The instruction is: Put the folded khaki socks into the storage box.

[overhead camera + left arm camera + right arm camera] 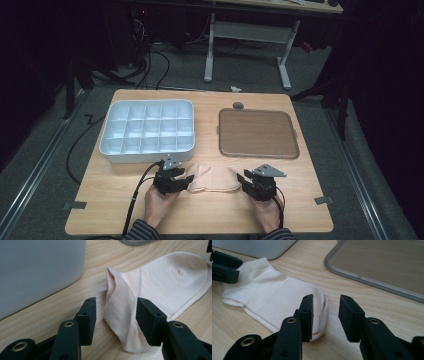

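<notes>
Both hand-held tools are matte black: the left gripper and right gripper each carry a grey three-cornered plate on top and trail a black cable. Their jaws are blocky rectangular pads on arms with brass-coloured eyelets and small screw holes. The person wears dark striped sleeves.

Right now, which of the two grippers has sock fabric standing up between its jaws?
The left gripper: a raised fold at the sock's open end stands between its open jaws. The right gripper is open at the toe end, its gap over bare wood.
</notes>
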The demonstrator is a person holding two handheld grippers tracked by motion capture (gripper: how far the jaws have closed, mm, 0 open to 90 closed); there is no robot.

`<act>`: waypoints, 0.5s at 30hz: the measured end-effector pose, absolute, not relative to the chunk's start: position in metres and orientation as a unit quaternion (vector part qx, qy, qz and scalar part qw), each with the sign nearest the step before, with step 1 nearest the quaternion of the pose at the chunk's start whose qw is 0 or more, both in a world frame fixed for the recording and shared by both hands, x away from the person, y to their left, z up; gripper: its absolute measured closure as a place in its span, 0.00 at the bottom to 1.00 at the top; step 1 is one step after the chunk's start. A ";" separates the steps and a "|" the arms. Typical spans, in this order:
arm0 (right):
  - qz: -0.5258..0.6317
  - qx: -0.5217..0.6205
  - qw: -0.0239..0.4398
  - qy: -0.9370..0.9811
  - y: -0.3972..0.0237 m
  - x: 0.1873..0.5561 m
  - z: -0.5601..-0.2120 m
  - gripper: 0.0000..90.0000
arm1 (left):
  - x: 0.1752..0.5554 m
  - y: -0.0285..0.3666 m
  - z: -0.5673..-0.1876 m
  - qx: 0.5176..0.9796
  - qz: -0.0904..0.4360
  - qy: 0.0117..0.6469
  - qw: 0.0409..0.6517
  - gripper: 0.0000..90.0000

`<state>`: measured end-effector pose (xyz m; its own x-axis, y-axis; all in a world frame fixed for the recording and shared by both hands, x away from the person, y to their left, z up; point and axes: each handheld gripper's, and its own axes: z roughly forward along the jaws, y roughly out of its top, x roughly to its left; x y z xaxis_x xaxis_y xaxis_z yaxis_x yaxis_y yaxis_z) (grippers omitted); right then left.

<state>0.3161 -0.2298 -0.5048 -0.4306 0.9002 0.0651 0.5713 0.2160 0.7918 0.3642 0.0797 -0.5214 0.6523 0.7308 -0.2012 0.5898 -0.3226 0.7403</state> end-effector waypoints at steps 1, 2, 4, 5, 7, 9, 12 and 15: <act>0.395 0.483 0.213 0.752 -0.227 0.314 -0.500 0.74 | 0.365 0.080 -0.522 0.807 0.085 0.411 0.416 0.56; 0.400 0.480 0.212 0.752 -0.225 0.313 -0.498 0.76 | 0.365 0.080 -0.522 0.806 0.085 0.412 0.416 0.56; 0.405 0.475 0.210 0.753 -0.222 0.312 -0.496 0.77 | 0.365 0.080 -0.522 0.807 0.085 0.412 0.414 0.56; 0.411 0.467 0.210 0.754 -0.219 0.311 -0.495 0.78 | 0.366 0.080 -0.523 0.806 0.086 0.414 0.414 0.56; 0.422 0.448 0.204 0.761 -0.209 0.309 -0.494 0.83 | 0.366 0.082 -0.525 0.801 0.087 0.420 0.418 0.54; 0.426 0.444 0.193 0.764 -0.203 0.312 -0.496 0.85 | 0.367 0.085 -0.528 0.794 0.083 0.430 0.422 0.53; 0.423 0.442 0.174 0.771 -0.193 0.315 -0.502 0.87 | 0.366 0.085 -0.528 0.797 0.083 0.429 0.418 0.54; 0.418 0.439 0.160 0.779 -0.183 0.318 -0.509 0.90 | 0.366 0.084 -0.529 0.800 0.083 0.427 0.414 0.54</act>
<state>0.3180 -0.1834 -0.5093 -0.5633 0.8179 0.1177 0.5500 0.2648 0.7920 0.3658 0.0835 -0.5293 0.6221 0.7510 -0.2214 0.6138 -0.2923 0.7334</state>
